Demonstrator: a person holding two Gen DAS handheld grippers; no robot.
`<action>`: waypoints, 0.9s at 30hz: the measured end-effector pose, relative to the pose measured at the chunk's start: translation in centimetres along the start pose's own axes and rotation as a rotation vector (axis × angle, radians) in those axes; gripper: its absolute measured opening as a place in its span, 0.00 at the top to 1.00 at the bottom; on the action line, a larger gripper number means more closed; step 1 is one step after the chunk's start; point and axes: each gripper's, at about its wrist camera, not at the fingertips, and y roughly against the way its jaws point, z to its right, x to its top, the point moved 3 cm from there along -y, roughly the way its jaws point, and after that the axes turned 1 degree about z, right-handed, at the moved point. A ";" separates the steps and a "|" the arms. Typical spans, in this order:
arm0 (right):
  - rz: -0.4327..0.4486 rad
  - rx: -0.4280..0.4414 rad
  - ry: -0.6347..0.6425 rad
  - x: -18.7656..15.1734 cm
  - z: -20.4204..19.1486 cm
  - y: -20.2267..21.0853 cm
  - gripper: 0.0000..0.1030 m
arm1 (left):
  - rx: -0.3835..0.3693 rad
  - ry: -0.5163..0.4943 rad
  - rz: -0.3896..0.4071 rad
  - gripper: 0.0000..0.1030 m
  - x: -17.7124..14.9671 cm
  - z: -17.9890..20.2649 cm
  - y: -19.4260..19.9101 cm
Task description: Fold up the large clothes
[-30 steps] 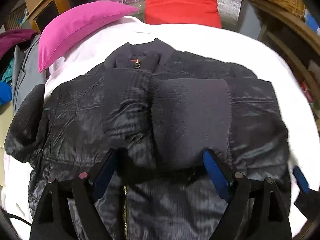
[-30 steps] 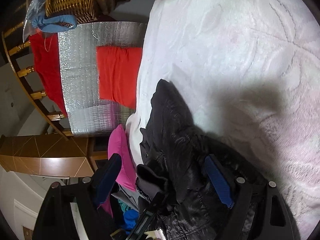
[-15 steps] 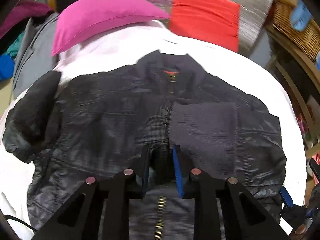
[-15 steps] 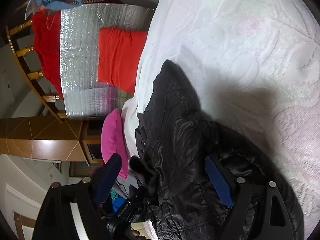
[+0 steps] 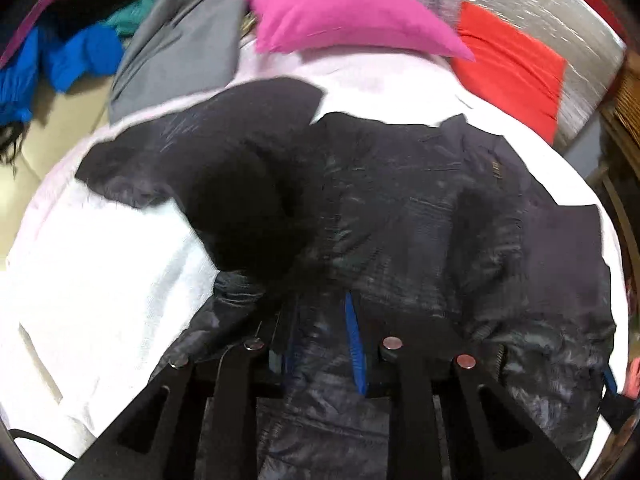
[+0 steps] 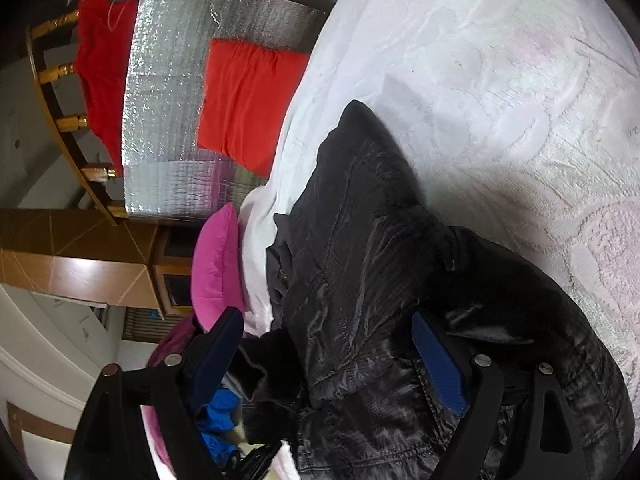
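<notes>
We had the left tongs [image 5: 320, 344] pinched narrow on the black jacket's [image 5: 420, 208] hem, jacket stretching ahead toward the pink pillow [image 5: 344, 12] across the bed [image 5: 100, 280], right tongs [image 6: 328, 356] wide beside it.

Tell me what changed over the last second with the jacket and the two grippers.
The left gripper went from open around the ribbed hem to shut on the black jacket, and its view has swung left as it carries the fabric. The right gripper stayed open at the jacket's edge. The pink pillow and red pillow stayed put.
</notes>
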 end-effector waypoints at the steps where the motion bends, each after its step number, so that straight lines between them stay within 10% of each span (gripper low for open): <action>1: 0.002 -0.005 0.000 0.0 0.0 -0.1 0.15 | -0.015 -0.027 0.007 0.61 -0.2 1.1 0.4; 5: 0.003 -0.009 -0.042 0.2 0.9 -0.2 0.15 | -0.089 -0.188 0.085 0.15 -1.4 7.9 2.3; 16: -0.020 -0.016 -0.081 0.8 1.8 -0.6 0.14 | -0.008 -0.293 -0.048 0.15 -1.8 16.8 -4.2; 27: -0.031 -0.007 -0.086 0.7 1.7 -0.8 0.14 | 0.033 -0.049 -0.028 0.15 2.8 8.3 -4.0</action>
